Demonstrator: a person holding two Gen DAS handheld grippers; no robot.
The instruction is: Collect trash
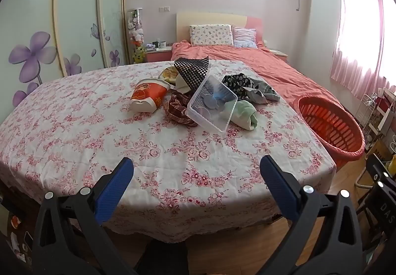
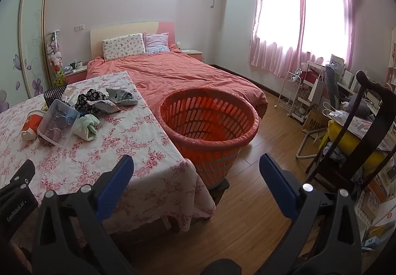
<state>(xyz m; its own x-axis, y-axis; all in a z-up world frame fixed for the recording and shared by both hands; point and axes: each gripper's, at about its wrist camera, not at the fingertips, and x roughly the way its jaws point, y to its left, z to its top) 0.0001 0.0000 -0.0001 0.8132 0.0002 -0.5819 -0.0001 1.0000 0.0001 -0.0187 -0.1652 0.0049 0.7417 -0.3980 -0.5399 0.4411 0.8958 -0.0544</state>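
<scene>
Both the left gripper and right gripper gape empty over the floral-clothed bench, where a crushed red-and-white paper cup lies beside a tilted clear plastic tray amid cloths; orange slatted plastic basket stands alongside.

Litter pile mid-table, basket right of the table, bed behind both.

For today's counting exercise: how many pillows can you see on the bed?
2. The flowered pillow leans against the headboard on the left; the pink striped pillow stands right beside it. Others could be hidden behind them.
</scene>
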